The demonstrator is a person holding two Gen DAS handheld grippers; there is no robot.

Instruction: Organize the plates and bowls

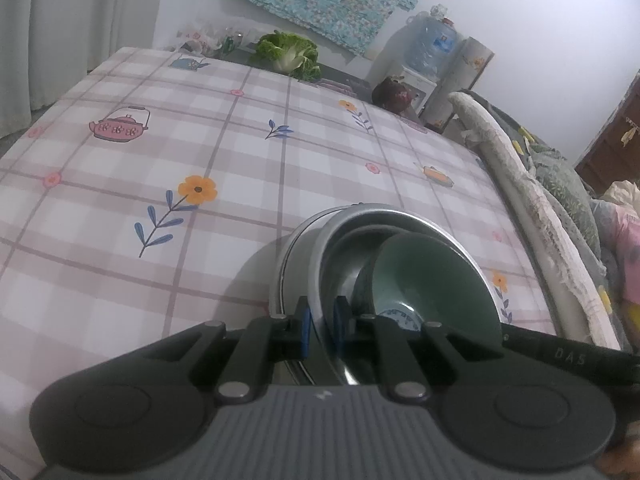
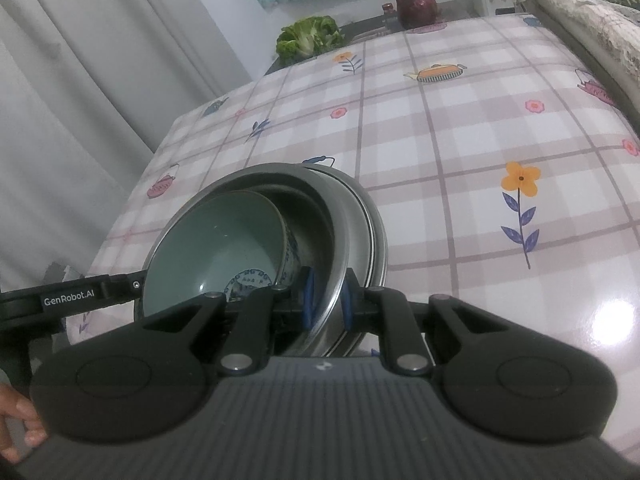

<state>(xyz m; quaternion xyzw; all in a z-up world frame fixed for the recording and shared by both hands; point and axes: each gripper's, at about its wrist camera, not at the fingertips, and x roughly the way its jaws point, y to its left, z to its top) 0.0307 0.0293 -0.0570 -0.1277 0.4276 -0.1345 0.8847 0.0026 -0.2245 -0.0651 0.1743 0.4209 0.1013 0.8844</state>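
Nesting largely done: green bowl inside steel bowl atop plate, stack tilted above checked tablecloth, rim pinched by left gripper and right gripper; set-down pending.

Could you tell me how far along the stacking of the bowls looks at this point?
Done: the green bowl already sits nested inside the steel bowl.
In hand: both the left tongs and the right tongs are clamped on the steel bowl's rim, on opposite sides.
Left: setting the stack down on the checked tablecloth; no plates are in view.
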